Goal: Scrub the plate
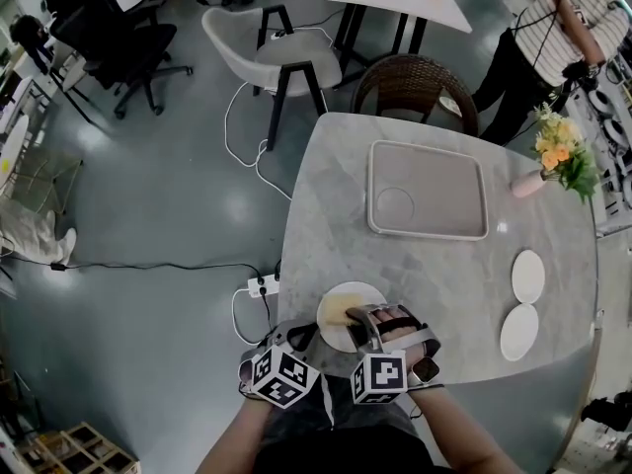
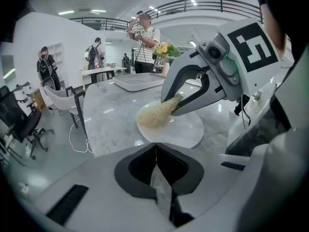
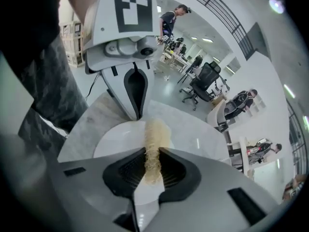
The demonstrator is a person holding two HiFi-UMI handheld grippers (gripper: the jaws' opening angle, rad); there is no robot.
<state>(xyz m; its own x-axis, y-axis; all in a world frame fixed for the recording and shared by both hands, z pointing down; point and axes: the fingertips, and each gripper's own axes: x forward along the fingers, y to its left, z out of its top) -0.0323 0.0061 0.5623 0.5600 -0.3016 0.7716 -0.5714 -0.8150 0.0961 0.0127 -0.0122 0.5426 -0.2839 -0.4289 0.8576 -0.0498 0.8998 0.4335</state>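
A white plate (image 1: 361, 292) lies near the front left edge of the grey marble table (image 1: 434, 265). My right gripper (image 1: 360, 316) is shut on a pale yellow fibrous scrubber (image 1: 340, 311), whose free end rests on the plate. In the right gripper view the scrubber (image 3: 155, 134) sticks out past my right gripper (image 3: 152, 153) over the plate (image 3: 111, 141). My left gripper (image 1: 308, 334) comes in from the left, shut on the plate's near rim. The left gripper view shows my left gripper (image 2: 156, 146) at the plate (image 2: 188, 128), with the scrubber (image 2: 154, 115) beyond.
A rectangular tray (image 1: 428, 188) lies further back on the table. Two small white plates (image 1: 528, 276) (image 1: 519, 332) lie at the right edge, and a vase of flowers (image 1: 558, 156) stands behind them. A wicker chair (image 1: 415, 82), a white chair (image 1: 267, 57) and floor cables (image 1: 262, 284) surround the table.
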